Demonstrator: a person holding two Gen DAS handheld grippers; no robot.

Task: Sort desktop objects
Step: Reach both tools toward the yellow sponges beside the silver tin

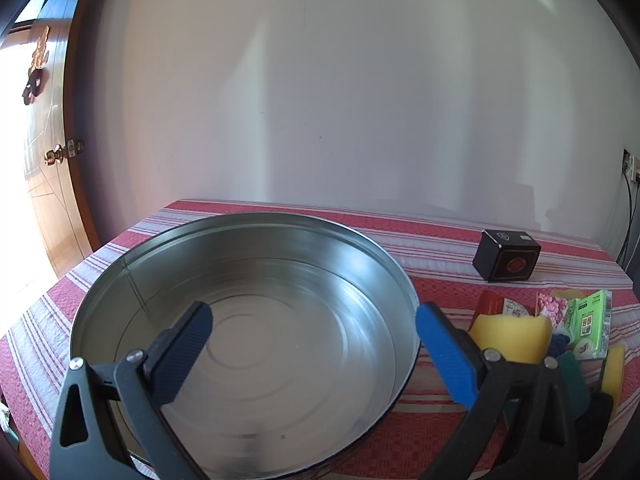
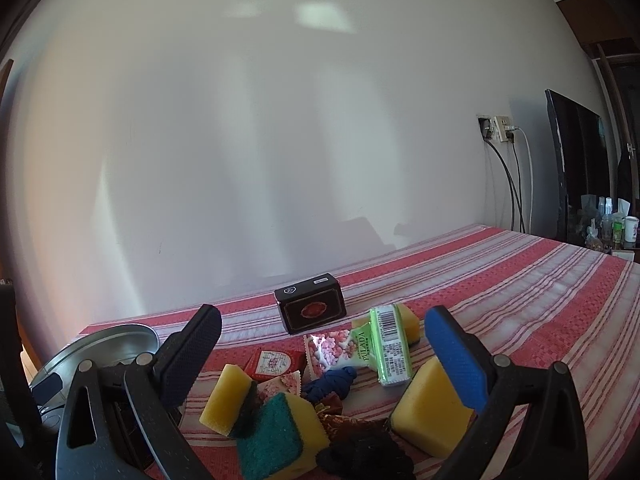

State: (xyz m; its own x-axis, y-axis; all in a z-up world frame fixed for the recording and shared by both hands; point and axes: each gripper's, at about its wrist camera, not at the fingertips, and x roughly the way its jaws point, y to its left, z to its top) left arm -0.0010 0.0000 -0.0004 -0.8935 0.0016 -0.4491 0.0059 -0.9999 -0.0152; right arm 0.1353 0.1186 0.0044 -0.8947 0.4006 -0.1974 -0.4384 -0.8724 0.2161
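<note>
A round metal tin (image 1: 120, 280) lies on the striped red tablecloth, its inside bare. My left gripper (image 1: 314, 320) hangs open above it with nothing between the fingers. To its right a pile of small things lies: yellow sponges (image 1: 512, 336), a green tissue pack (image 1: 590, 326) and a black box (image 1: 506, 256). In the right wrist view my right gripper (image 2: 322, 330) stands open over that pile: yellow and green sponges (image 2: 280, 428), a green tissue pack (image 2: 390, 346), a pink sweet wrapper (image 2: 330, 350), a red packet (image 2: 274, 362), a blue cord (image 2: 330, 382) and the black box (image 2: 312, 308).
The table stands against a white wall. A wooden door (image 1: 44, 140) is at the left. At the right are a wall socket with cables (image 2: 498, 130), a dark screen (image 2: 572, 168) and several small bottles (image 2: 612, 226). The tin's edge (image 2: 112, 340) shows at the right wrist view's left.
</note>
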